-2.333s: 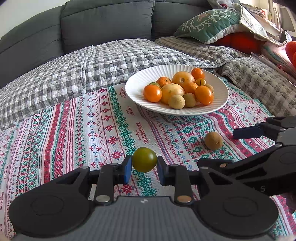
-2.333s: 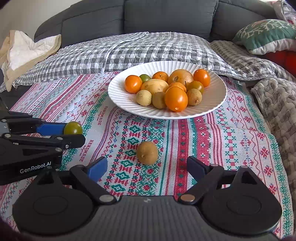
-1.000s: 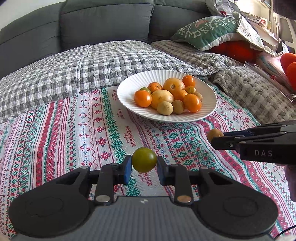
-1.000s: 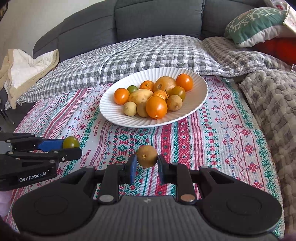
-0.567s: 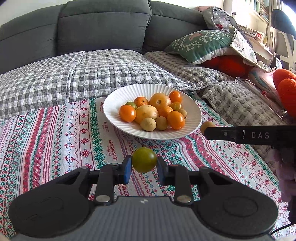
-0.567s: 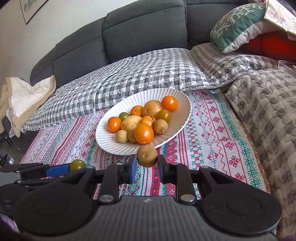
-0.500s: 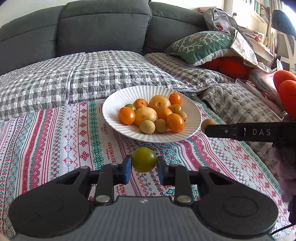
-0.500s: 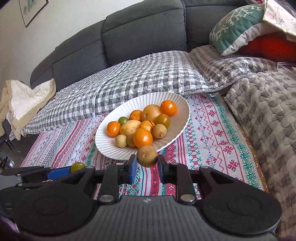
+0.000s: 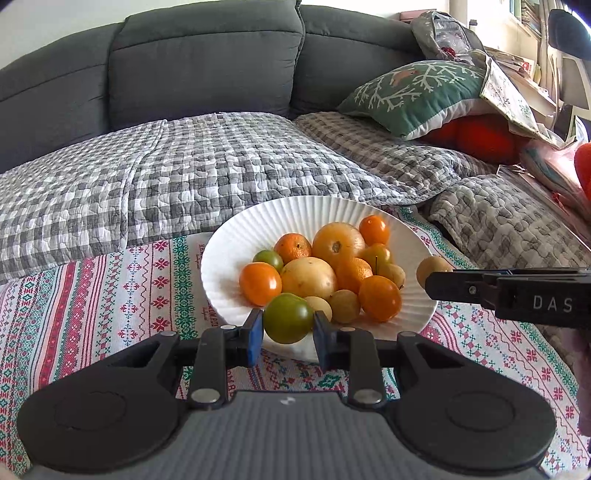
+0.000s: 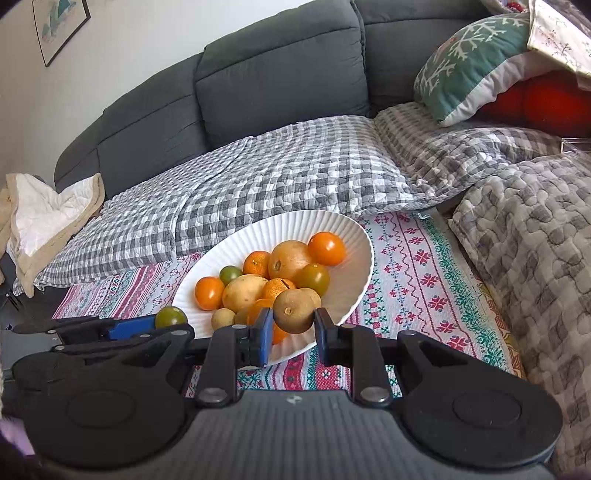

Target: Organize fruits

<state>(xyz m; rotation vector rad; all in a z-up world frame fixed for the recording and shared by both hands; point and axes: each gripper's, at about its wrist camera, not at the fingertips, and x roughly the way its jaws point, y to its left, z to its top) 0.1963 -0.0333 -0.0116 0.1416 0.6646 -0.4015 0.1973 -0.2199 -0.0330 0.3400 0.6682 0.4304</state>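
Wall picture (image 10: 61,31) only right-wrist view

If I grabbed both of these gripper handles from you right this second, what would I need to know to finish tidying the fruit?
Left gripper: shut on the green tomato, held at the near rim of the white plate.
Right gripper: shut on the brown fruit, held over the plate's near edge.
Done: the other fruit is already piled on the plate; none shows on the patterned cloth.
Left: carry both over the plate, probably to bare spots, open the jaws gently, and back away.
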